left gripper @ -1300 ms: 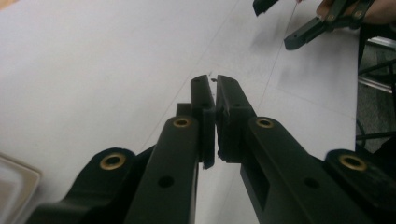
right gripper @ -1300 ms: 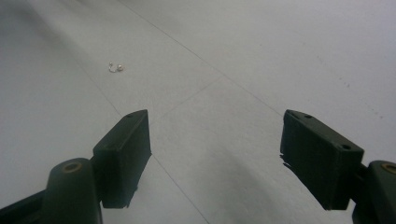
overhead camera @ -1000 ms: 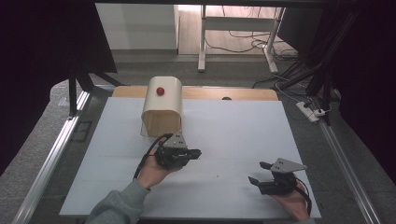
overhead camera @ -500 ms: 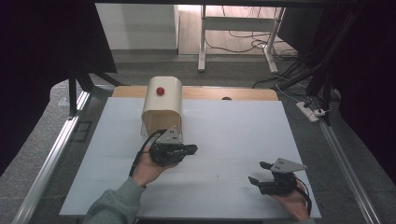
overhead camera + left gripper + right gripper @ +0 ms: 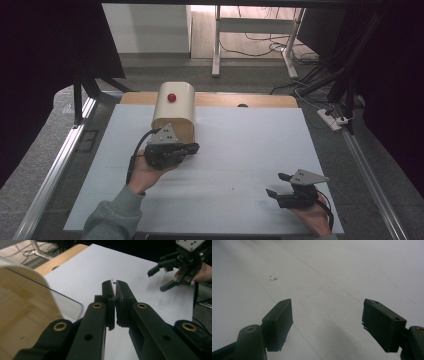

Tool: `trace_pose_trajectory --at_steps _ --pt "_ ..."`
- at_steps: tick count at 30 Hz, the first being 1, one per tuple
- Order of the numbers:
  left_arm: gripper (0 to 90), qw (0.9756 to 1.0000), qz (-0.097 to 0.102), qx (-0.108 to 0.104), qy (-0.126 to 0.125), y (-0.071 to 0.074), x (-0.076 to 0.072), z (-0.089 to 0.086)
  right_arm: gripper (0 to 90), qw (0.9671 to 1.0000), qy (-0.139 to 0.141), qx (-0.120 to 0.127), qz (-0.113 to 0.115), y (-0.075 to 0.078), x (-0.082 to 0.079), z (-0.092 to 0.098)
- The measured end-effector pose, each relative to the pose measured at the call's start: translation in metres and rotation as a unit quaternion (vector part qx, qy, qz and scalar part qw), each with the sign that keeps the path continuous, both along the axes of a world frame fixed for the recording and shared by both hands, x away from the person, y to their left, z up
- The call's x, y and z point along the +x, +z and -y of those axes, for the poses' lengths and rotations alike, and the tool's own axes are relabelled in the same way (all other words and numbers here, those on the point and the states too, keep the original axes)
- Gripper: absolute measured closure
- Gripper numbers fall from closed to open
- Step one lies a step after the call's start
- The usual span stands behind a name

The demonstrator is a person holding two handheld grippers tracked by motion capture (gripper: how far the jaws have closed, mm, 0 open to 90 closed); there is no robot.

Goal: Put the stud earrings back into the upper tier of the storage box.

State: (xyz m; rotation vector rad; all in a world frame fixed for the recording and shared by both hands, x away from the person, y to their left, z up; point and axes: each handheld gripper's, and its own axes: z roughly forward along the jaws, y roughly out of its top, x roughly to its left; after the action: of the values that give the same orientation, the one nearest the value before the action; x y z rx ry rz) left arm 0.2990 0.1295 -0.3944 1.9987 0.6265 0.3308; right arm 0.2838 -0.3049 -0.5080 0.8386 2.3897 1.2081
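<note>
A wooden bread box (image 5: 173,111) with a clear plastic front stands on matt white table (image 5: 250,150).

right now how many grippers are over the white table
2. The left gripper, jaws shut and holding nothing, is beside the rounded wooden box; the right gripper, jaws open, is near the table's front right corner.

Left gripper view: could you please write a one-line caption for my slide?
Shut left gripper beside a wooden bread box, above the white table; open right gripper beyond.
</note>
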Motion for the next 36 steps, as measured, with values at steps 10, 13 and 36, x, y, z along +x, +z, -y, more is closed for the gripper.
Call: trace_pose_trajectory --at_steps 10,13,36 --pt "85.5 0.9984 -0.003 0.004 0.056 0.008 0.02 -0.027 23.9 1.0 0.001 0.003 0.002 0.0 0.0 0.0" --pt "85.4 0.9975 -0.01 0.005 0.07 0.005 0.026 -0.032 23.9 1.0 0.003 0.005 0.002 0.0 0.0 -0.001" --pt "38.2 0.9991 0.007 -0.017 0.038 -0.001 0.0 -0.013 23.9 1.0 0.002 0.004 -0.001 0.0 -0.001 -0.001"
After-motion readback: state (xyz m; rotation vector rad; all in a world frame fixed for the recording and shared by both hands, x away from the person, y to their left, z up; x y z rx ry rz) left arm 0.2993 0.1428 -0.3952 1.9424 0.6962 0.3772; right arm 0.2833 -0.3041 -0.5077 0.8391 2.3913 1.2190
